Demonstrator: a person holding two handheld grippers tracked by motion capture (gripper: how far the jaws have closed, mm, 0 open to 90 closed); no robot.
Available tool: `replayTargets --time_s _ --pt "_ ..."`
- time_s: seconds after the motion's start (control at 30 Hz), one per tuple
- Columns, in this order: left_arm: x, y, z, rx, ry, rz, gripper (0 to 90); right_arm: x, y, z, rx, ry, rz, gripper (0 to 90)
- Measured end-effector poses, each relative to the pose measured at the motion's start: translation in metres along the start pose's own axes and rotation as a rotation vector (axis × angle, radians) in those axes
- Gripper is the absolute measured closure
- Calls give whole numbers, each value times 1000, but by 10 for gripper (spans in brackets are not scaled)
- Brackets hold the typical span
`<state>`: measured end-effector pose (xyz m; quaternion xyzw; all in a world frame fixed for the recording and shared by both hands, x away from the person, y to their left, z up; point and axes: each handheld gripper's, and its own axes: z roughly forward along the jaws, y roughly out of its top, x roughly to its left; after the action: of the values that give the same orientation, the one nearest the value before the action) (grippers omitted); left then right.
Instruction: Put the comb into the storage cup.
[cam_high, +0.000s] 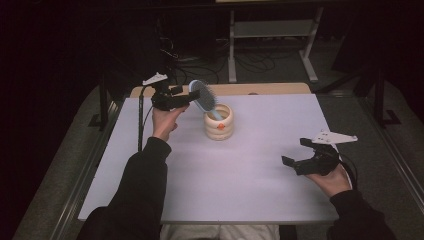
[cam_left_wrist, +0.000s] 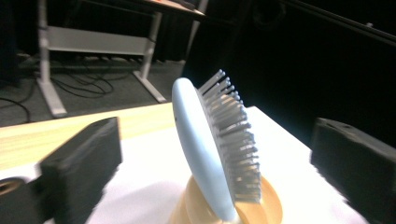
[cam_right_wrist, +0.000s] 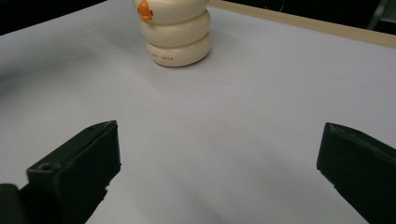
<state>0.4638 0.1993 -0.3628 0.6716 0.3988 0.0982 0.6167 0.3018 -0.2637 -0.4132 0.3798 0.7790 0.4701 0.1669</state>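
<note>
A cream ribbed cup (cam_high: 219, 123) with an orange mark stands on the white table top, left of centre toward the back. A light blue hairbrush (cam_high: 202, 95) stands in it handle-down, its head leaning left and its bristles to the right. My left gripper (cam_high: 186, 94) is open, held level with the brush head just to its left. In the left gripper view the brush (cam_left_wrist: 205, 154) rises from the cup (cam_left_wrist: 271, 207) between the wide-apart jaws, touching neither. My right gripper (cam_high: 295, 151) is open over the table's right side, holding nothing. It faces the cup (cam_right_wrist: 177, 37).
The white table top (cam_high: 250, 170) has a bare wooden strip (cam_high: 270, 89) along its far edge. Behind it, on the dark floor, stand a white metal frame (cam_high: 270, 30) and loose cables (cam_high: 250, 62). Dark rails run along both sides of the table.
</note>
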Motion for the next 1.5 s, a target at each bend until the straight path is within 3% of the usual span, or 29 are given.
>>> replayTargets --time_s 0.37,0.73,1.27,1.5 --pt "8 2 -30 30 17 102 0 -1 0 1 3 -2 -6 0" --pt "22 -11 -56 21 9 117 0 1 -2 3 12 6 -7 0" --pt "26 -25 -85 10 10 135 0 1 -3 3 14 -2 -17 0" --pt "25 -32 -101 35 25 159 0 0 -3 1 11 -18 -18 0"
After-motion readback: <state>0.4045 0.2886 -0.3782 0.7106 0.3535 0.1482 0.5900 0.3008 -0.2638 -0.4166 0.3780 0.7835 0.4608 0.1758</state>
